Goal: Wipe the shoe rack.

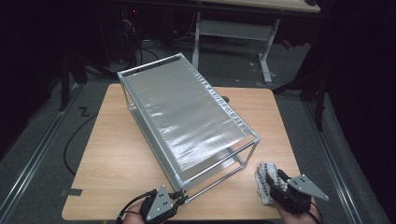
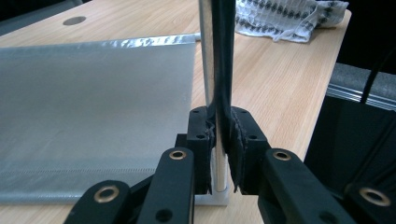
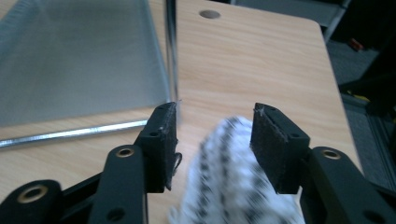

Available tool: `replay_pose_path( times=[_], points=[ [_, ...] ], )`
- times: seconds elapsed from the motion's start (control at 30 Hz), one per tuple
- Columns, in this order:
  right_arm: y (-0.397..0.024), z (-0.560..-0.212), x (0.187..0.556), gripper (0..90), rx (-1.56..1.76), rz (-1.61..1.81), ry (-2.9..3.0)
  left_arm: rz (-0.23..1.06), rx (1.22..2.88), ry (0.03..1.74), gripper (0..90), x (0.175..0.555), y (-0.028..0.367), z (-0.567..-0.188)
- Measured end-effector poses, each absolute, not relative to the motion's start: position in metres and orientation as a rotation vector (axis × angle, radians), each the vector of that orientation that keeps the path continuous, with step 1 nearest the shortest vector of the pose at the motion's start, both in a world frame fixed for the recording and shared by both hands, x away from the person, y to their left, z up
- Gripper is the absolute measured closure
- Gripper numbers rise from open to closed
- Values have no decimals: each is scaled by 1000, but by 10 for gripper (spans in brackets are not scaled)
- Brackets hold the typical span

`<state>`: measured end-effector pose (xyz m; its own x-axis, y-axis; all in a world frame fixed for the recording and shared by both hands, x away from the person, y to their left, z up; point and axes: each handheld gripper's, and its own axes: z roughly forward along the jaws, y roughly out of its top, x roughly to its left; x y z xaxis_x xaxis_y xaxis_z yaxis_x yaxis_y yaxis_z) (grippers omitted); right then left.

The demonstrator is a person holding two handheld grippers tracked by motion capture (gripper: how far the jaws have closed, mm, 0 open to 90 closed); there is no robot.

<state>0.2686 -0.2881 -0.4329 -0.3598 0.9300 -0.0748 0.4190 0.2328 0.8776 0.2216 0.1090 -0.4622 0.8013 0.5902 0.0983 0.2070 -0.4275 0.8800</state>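
Note:
A metal-framed rack (image 1: 184,112) with silvery sheet shelves stands slantwise on the wooden table (image 1: 112,154). My left gripper (image 1: 184,198) is at the rack's near corner, and in the left gripper view it (image 2: 219,121) is shut on the upright corner post (image 2: 207,56) just above its white foot. A black-and-white patterned cloth (image 1: 263,184) lies bunched near the table's front right edge, with my right gripper (image 1: 272,181) right at it. In the right gripper view the jaws (image 3: 215,116) stand apart with the blurred cloth (image 3: 224,186) between and below them, not pressed by the pads.
The rack takes up the middle of the table, its lower shelf (image 2: 93,116) close to the tabletop. A round cable hole (image 1: 225,99) sits behind it. The table's right edge (image 3: 334,74) is close to the cloth. Another desk's legs (image 1: 266,51) stand beyond.

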Motion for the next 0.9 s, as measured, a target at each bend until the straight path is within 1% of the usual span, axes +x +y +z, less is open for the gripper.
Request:
replay_pose_path(
  times=[0.1, 0.23, 0.37, 0.43, 0.53, 0.57, 0.67, 0.77, 0.9],
  points=[
    [-278, -433, 276, 534, 1221, 1075, 1915, 500, 2006, 604, 790, 217, 113, -462],
    [-255, -437, 291, 592, 1192, 1099, 1948, 516, 1993, 642, 790, 208, 125, -462],
    [-235, -440, 305, 627, 1143, 1110, 2001, 533, 1991, 672, 790, 201, 135, -462],
    [-227, -441, 310, 670, 1115, 1129, 2026, 542, 1988, 688, 790, 198, 140, -462],
    [-218, -440, 313, 786, 1084, 1137, 2047, 552, 1984, 711, 790, 194, 146, -462],
    [-215, -440, 313, 798, 1067, 1138, 2062, 556, 1984, 720, 790, 193, 147, -462],
    [-211, -439, 316, 803, 1045, 1136, 2080, 555, 1979, 727, 791, 191, 150, -462],
    [-204, -440, 327, 803, 1050, 1145, 2098, 555, 1976, 742, 794, 187, 148, -462],
    [-200, -442, 343, 801, 1090, 1161, 2083, 547, 1986, 717, 792, 184, 134, -462]
  ],
)
